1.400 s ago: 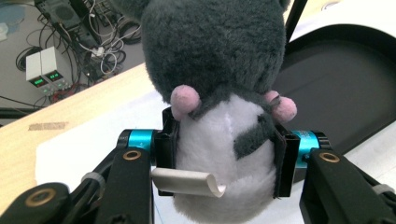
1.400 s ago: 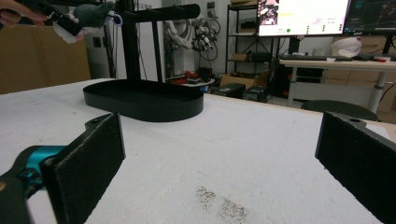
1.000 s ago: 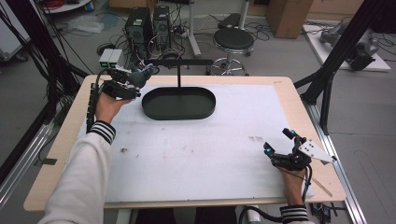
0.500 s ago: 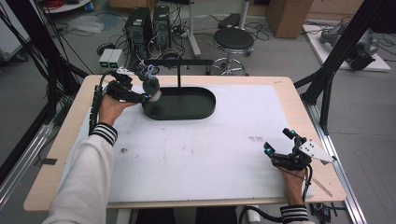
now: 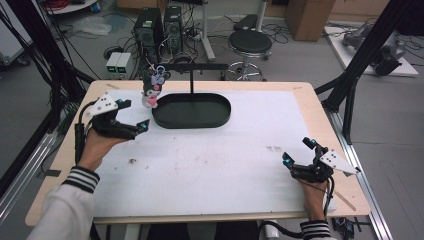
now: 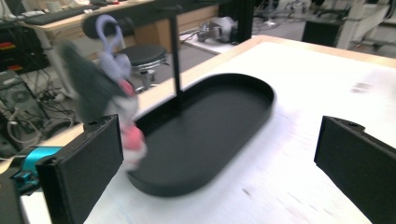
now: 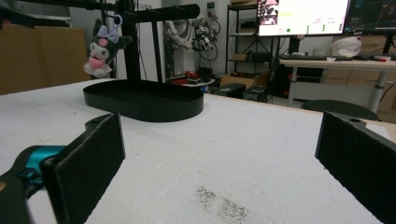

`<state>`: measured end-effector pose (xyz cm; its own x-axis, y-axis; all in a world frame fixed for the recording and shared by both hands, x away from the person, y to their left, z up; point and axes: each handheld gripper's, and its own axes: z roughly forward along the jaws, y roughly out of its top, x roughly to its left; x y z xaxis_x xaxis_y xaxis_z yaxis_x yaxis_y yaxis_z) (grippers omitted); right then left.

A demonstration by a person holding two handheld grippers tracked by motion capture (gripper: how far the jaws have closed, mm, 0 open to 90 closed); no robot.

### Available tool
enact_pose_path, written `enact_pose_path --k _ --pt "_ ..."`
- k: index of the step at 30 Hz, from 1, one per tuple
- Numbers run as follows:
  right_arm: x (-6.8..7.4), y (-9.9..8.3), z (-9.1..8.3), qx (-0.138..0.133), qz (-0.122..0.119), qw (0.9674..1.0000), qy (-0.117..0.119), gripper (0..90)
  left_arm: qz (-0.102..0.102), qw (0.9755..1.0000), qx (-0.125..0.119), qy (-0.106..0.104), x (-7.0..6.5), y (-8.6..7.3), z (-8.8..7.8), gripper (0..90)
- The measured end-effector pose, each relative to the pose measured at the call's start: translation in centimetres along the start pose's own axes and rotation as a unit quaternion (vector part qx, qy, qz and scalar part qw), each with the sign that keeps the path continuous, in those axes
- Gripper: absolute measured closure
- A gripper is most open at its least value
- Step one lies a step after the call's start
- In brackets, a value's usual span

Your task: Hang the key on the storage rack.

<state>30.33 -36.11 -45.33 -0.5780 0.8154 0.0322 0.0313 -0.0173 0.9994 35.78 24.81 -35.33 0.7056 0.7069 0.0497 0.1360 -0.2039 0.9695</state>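
1 plush keychain (image 5: 151, 90) hangs by its lilac loop from the left end of the black crossbar (image 5: 192, 66), dangling just outside the left end of the oval black tray (image 5: 220, 114); in your left gripper view the toy (image 6: 105, 100) is blurred, so whether it touches the tray's rim you cannot tell. The tray (image 6: 243, 100) holds nothing but the upright post (image 5: 192, 82) that carries the bar.

Your left gripper (image 5: 134, 115) sits just left of the tray, near the toy but apart from it; its jaws have just been opening and now stand wide with nothing between them. Your right gripper (image 5: 300, 155) rests well apart, near the table's front right corner, its jaws spread wide as well and bare, pointed across the table toward the tray (image 7: 144, 100) and the hanging toy (image 7: 103, 46).

Both hands work over a white sheet (image 5: 235, 165) with a few dark smudges, laid on a wooden table (image 5: 307, 90). Beyond the far edge stand 2 computer towers (image 5: 160, 27), a round black stool (image 5: 250, 44), cardboard boxes and loose cables on the grey floor. Your right gripper view shows a lit monitor (image 7: 303, 16) on a desk behind.
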Motion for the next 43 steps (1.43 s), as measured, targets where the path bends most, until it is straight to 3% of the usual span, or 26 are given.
enact_pose_path --k 3,6,8,14,19,31,37,43 --pt "0.1 0.0 0.0 0.001 0.000 1.0000 0.000 0.5 0.005 0.9998 -0.016 0.006 -0.8 -1.1 -1.1 1.7" --pt "0.1 0.0 0.0 0.002 -0.002 1.0000 0.000 0.5 0.004 0.9990 -0.039 0.020 -2.0 -3.5 -3.0 1.7" --pt "0.1 0.0 0.0 0.001 0.001 1.0000 0.000 0.5 0.004 0.9988 -0.040 0.028 -2.2 -4.1 -3.3 1.7" --pt "0.1 0.0 0.0 0.002 -0.005 1.0000 -0.001 0.5 -0.018 0.9965 -0.062 0.054 -3.0 -7.3 -4.7 1.7" --pt "0.1 0.0 0.0 0.002 -0.006 1.0000 -0.001 0.4 -0.020 0.9947 -0.076 0.066 -3.2 -8.6 -5.5 1.7" --pt "0.1 0.0 0.0 0.002 -0.005 1.0000 -0.002 0.5 -0.027 0.9925 -0.085 0.084 -3.5 -11.3 -6.1 1.7" --pt "0.1 0.0 0.0 0.002 -0.005 1.0000 -0.002 0.5 -0.022 0.9920 -0.087 0.089 -3.7 -11.4 -6.1 1.7" --pt "0.1 0.0 0.0 0.003 -0.003 1.0000 -0.001 0.5 -0.034 0.9906 -0.092 0.096 -3.5 -11.5 -6.2 1.7"
